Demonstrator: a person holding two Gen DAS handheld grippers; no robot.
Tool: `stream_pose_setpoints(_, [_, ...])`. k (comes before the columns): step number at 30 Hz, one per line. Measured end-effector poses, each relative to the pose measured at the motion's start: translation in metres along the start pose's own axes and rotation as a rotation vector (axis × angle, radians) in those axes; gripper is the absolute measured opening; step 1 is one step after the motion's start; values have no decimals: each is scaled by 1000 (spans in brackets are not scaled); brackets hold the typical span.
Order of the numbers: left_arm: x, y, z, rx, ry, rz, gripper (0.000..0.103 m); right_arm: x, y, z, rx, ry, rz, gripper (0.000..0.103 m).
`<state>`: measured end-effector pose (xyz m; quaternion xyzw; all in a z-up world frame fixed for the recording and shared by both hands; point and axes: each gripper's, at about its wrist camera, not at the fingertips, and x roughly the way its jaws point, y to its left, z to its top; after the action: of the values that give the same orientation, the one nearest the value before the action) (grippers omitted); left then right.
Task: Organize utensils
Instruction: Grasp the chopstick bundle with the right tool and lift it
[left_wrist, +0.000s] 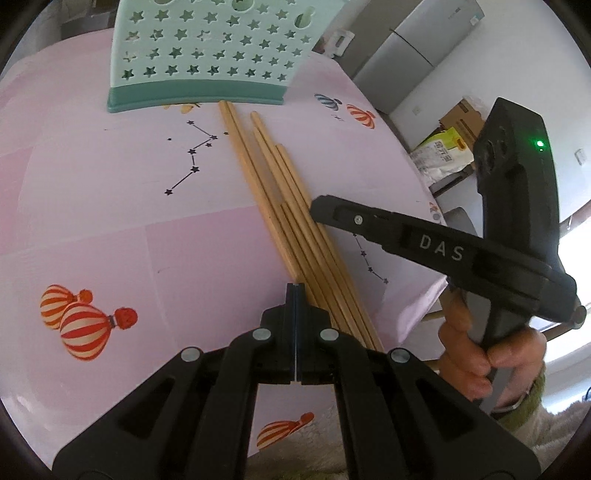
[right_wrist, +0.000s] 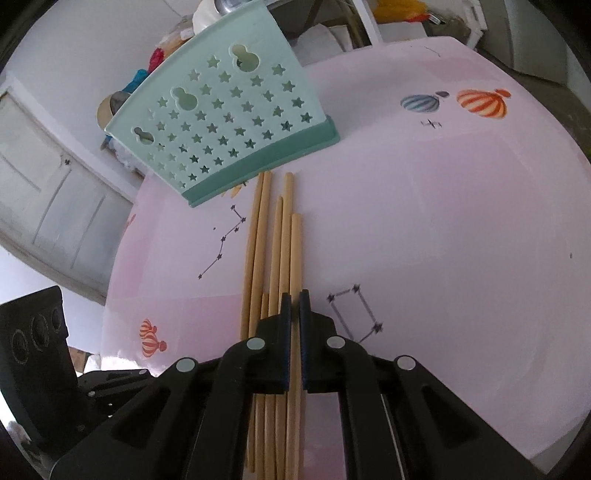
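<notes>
Step in hand, picking up: wooden chopsticks (right_wrist: 275, 266) lie bundled on the pink counter (right_wrist: 443, 221), tips toward the star-pierced holder (right_wrist: 221, 122); right gripper (right_wrist: 294, 306) fingers clamped on the outermost stick, left gripper (left_wrist: 295, 295) fingers pressed together, empty, beside the bundle; next, likely lift toward holder.

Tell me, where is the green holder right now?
The holder stands at the far end of the pink table in both views, just beyond the chopsticks' tips.
</notes>
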<state>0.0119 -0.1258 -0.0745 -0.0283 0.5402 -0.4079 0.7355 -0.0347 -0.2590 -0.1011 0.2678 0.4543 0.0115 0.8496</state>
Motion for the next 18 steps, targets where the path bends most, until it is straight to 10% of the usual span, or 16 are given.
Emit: stream_pose_setpoints(18, [-10, 28, 38, 68, -87, 2, 9, 5, -11, 49, 0, -84, -25, 11])
